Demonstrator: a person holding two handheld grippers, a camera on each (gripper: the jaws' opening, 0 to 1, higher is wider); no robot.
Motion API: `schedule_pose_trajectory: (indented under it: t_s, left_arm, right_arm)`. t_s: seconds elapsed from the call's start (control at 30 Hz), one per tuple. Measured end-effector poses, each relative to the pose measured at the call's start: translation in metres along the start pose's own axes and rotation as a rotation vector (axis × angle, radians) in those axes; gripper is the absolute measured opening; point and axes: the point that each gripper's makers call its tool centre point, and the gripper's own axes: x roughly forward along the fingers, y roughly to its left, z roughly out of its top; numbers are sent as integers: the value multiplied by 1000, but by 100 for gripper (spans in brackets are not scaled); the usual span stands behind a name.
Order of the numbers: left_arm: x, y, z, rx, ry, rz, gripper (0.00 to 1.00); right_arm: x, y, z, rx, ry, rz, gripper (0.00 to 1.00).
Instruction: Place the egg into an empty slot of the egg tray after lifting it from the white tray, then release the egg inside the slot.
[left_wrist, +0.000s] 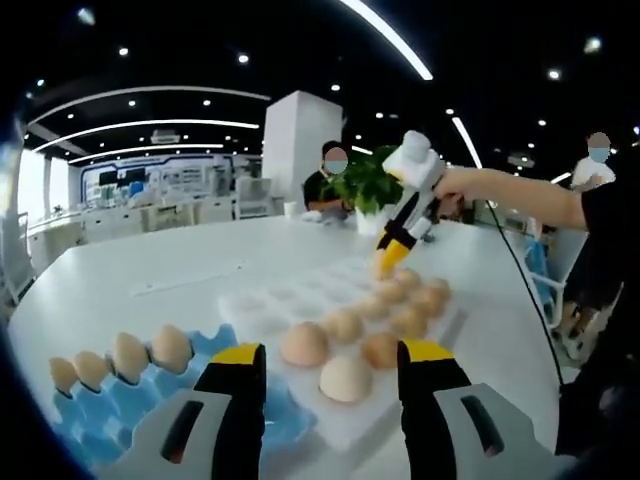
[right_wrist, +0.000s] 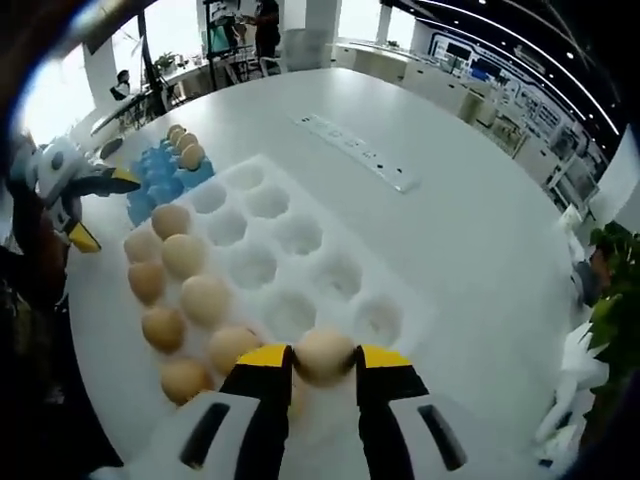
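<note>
In the right gripper view, my right gripper is shut on a tan egg at the near edge of the white tray. Several more eggs sit along that tray's left side. The blue egg tray with a few eggs lies beyond it. In the left gripper view, my left gripper hangs open above the white tray, over an egg lying there. The blue egg tray is at lower left. The right gripper reaches down at the tray's far corner.
A white power strip lies on the round white table past the trays. A potted plant stands at the table's far side, where a person sits. The left gripper shows at the left edge of the right gripper view.
</note>
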Motion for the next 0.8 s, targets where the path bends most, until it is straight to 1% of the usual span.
schedule_pose_trajectory:
  t_s: [0.07, 0.13, 0.23, 0.33, 0.47, 0.6, 0.7, 0.77, 0.8]
  left_arm:
    - [0, 0, -2, 1, 3, 1, 54]
    - [0, -1, -3, 7, 3, 2, 54]
    - [0, -2, -5, 9, 4, -2, 54]
    - [0, -2, -6, 15, 5, 1, 54]
    - [1, -4, -4, 13, -3, -3, 54]
    - [5, -11, -4, 23, -8, -13, 53]
    - [9, -16, -5, 24, -10, -20, 53]
    - [9, -17, -5, 24, -12, -22, 53]
    - [11, -20, -5, 25, -17, -25, 53]
  right_arm:
    - [-1, -1, 4, -1, -3, 9, 26]
    - [-7, 0, 13, 4, -29, 18, 26]
    - [-8, 2, 20, -2, -39, 22, 26]
    - [-6, 10, 27, -15, -46, 32, 26]
    - [-3, 27, 39, -41, -55, 58, 26]
    - [-1, 42, 52, -69, -70, 89, 26]
    - [1, 62, 65, -96, -93, 123, 26]
    - [1, 73, 69, -111, -101, 141, 26]
    - [2, 83, 72, -126, -110, 156, 26]
